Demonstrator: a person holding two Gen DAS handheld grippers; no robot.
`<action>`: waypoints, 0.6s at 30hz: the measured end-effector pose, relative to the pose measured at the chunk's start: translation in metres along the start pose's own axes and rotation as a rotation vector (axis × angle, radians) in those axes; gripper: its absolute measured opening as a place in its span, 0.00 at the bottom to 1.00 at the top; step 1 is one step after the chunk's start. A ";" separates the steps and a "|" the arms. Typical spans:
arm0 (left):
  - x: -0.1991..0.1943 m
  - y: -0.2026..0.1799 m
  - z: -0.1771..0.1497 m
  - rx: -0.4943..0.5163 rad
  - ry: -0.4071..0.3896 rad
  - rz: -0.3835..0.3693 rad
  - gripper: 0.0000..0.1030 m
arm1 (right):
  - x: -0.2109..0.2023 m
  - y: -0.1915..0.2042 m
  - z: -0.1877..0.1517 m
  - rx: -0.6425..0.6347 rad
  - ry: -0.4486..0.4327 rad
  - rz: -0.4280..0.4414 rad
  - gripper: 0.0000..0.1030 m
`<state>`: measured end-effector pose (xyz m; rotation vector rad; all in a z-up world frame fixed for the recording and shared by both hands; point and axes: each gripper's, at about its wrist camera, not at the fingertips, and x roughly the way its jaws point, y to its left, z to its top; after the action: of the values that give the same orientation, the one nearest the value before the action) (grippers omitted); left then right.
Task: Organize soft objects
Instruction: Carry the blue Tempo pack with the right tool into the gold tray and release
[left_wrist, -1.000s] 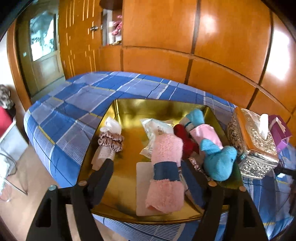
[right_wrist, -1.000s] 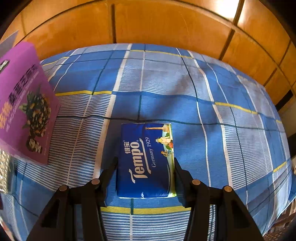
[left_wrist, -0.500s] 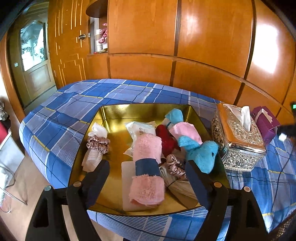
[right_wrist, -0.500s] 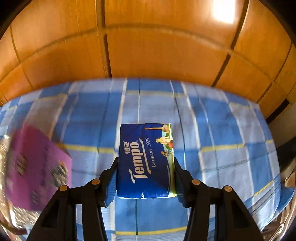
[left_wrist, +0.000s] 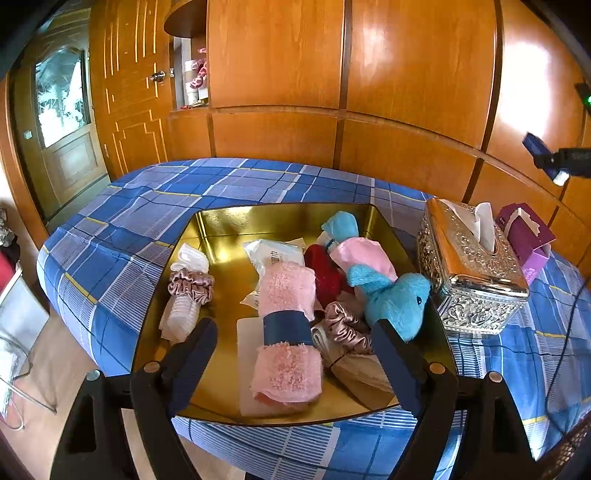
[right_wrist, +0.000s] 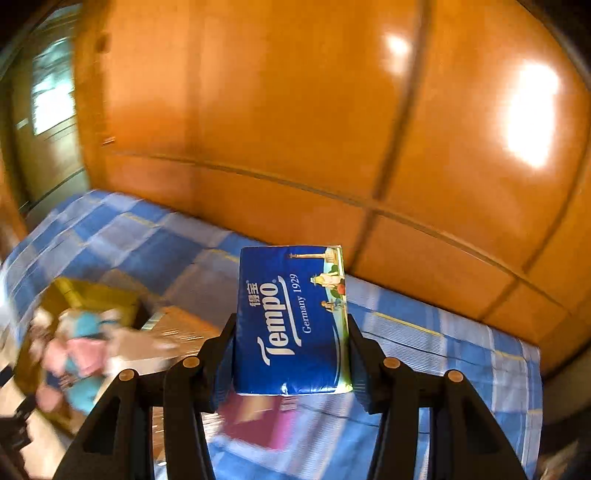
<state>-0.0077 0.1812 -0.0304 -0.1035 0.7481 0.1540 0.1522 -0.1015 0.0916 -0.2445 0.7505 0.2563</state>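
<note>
Right tongs (right_wrist: 291, 354) gripped the blue tissue pack (right_wrist: 291, 321) in the air above the checked bed (right_wrist: 443, 343). Left tongs (left_wrist: 291, 347), empty, had just been opening above the gold tray (left_wrist: 229, 236), over its pink towel roll (left_wrist: 288, 332).

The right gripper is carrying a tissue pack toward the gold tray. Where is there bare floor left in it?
In the gold tray, the bare floor lies along the far wall and between the white roll with scrunchie and the pink towel roll. The right half around the blue plush is crowded.
</note>
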 end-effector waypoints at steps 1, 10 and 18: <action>0.000 0.000 0.000 -0.001 0.000 0.002 0.84 | -0.004 0.014 -0.001 -0.025 -0.003 0.036 0.51; -0.008 0.011 0.000 -0.010 -0.011 0.031 0.88 | 0.006 0.115 -0.032 -0.130 0.072 0.302 0.51; -0.013 0.038 0.000 -0.074 -0.026 0.089 0.89 | 0.053 0.185 -0.046 -0.159 0.156 0.418 0.51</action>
<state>-0.0238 0.2177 -0.0229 -0.1385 0.7216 0.2671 0.1021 0.0663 -0.0015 -0.2589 0.9345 0.7012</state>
